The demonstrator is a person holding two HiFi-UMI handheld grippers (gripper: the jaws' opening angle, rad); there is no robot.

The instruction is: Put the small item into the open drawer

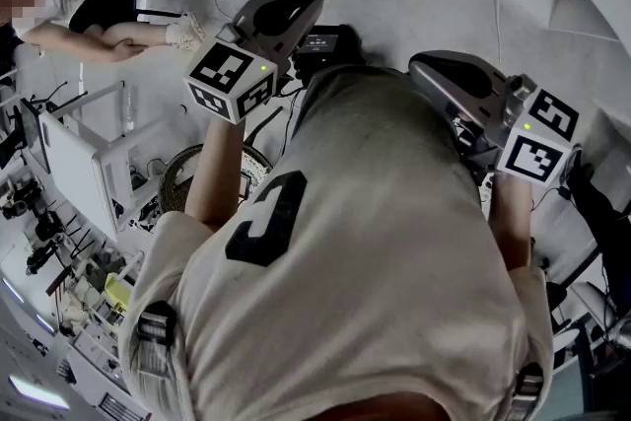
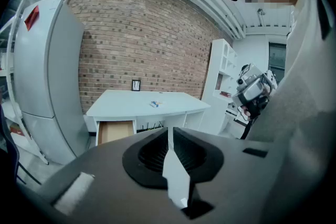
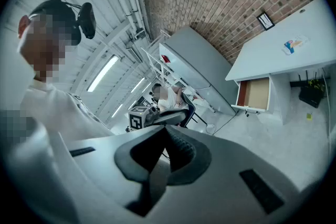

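Both grippers are held up in front of the person's chest, far from the desk. The small blue-and-white item (image 2: 155,104) lies on the white desk (image 2: 126,102), above and to the right of the open drawer (image 2: 115,131), whose wooden inside shows. My left gripper (image 2: 169,136) is shut with nothing in it. The right gripper view has the item (image 3: 292,44) on the desk (image 3: 273,55) and the drawer (image 3: 255,94) at far right. My right gripper (image 3: 167,131) is shut and holds nothing. From the head view, the left gripper (image 1: 296,5) and right gripper (image 1: 424,69) flank the torso.
A tall grey fridge (image 2: 47,76) stands left of the desk, a white shelf unit (image 2: 223,76) to its right, against a brick wall. A small picture frame (image 2: 136,85) sits at the desk's back. A person (image 1: 89,15) sits on a chair behind. Cables lie on the floor.
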